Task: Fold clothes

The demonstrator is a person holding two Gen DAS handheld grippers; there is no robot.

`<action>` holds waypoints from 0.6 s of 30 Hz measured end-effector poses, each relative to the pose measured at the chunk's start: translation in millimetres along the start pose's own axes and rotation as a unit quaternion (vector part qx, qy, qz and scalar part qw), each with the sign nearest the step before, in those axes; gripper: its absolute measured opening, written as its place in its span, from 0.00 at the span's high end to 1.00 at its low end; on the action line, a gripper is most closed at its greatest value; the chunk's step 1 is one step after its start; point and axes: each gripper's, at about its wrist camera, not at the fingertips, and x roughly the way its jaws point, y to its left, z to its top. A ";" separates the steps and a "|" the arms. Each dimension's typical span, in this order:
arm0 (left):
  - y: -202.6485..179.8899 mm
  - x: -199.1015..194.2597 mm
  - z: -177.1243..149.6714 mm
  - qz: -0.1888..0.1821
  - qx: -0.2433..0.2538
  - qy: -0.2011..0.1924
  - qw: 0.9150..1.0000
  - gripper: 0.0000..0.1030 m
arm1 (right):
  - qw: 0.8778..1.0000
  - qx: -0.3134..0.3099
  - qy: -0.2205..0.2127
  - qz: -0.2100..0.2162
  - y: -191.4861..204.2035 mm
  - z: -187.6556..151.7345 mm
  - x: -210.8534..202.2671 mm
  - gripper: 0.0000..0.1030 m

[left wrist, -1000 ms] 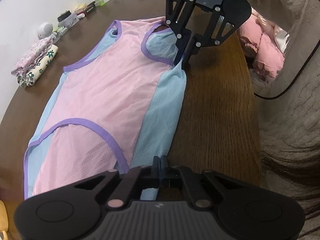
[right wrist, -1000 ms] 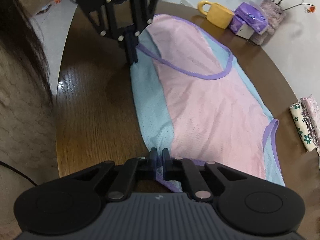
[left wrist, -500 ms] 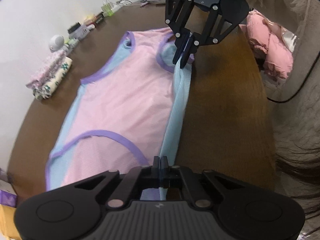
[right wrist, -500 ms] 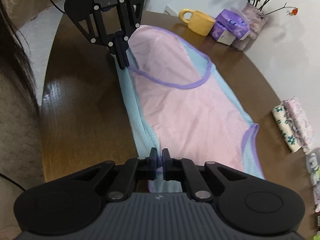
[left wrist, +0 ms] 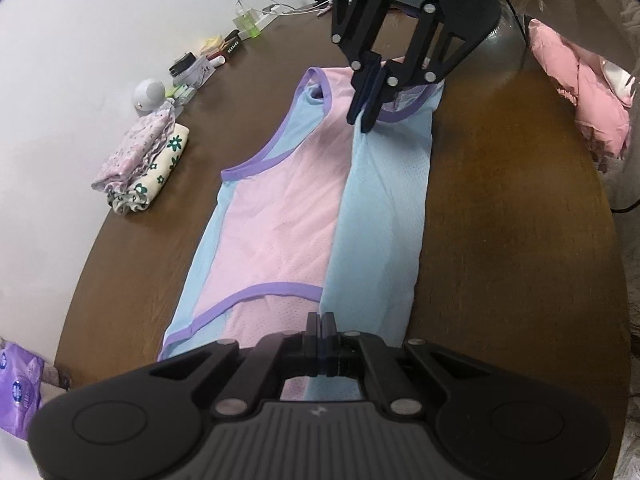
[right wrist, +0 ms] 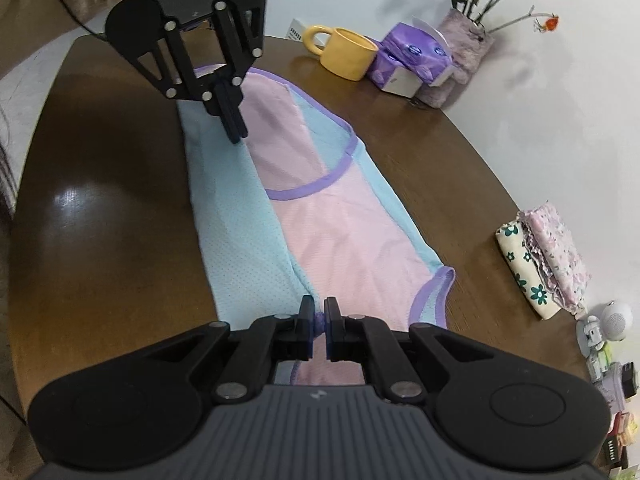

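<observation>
A sleeveless pink and light-blue mesh top (left wrist: 276, 208) with purple trim lies lengthwise on the brown table (left wrist: 512, 220). Its blue side panel (left wrist: 380, 200) is folded over onto the pink middle. At the bottom of the left wrist view, my left gripper (left wrist: 320, 318) is shut on the garment's edge. My right gripper (left wrist: 362, 120) is at the far end, near the purple armhole. In the right wrist view the right gripper (right wrist: 319, 314) is shut on a bunch of purple trim. The left gripper (right wrist: 238, 136) pinches the blue flap (right wrist: 240, 216) at the other end.
A folded floral stack (left wrist: 140, 168) (right wrist: 540, 256) sits beside the garment towards the wall. A yellow mug (right wrist: 348, 52), a purple tissue pack (right wrist: 412, 60) and a vase of flowers (right wrist: 468, 32) stand at one end. Small items (left wrist: 192, 68) line the wall. Pink cloth (left wrist: 592, 92) lies off the table.
Both grippers have lifted the garment's long blue edge and carried it over towards the wall side. The blue side panel now lies folded over the pink front.
</observation>
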 end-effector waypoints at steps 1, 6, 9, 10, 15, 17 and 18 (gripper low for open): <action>1.8 2.4 -0.8 -0.001 -0.001 0.000 1.000 1.00 | 1.000 0.003 0.001 0.001 -2.7 -0.8 3.0 0.96; 11.8 13.5 -3.9 -0.005 -0.012 0.001 1.000 1.00 | 1.000 0.010 0.007 0.009 -13.5 -1.7 17.6 0.96; 16.2 19.5 -5.1 -0.009 -0.014 0.003 1.000 1.00 | 1.000 0.016 0.009 0.014 -17.6 -2.9 24.5 0.96; 16.9 21.3 -5.3 -0.010 -0.014 0.004 1.000 1.00 | 1.000 0.018 0.010 0.016 -19.4 -3.5 26.6 0.96; 20.1 29.5 -5.9 -0.015 -0.015 0.006 1.000 1.00 | 0.999 0.028 0.012 0.024 -25.3 -7.0 35.8 0.96; 21.5 32.4 -6.4 -0.016 -0.014 0.006 1.000 1.00 | 0.999 0.031 0.015 0.028 -26.6 -9.0 39.4 0.96; 22.3 33.8 -6.6 -0.016 -0.015 0.007 1.000 1.00 | 0.999 0.032 0.016 0.030 -27.3 -10.1 41.3 0.96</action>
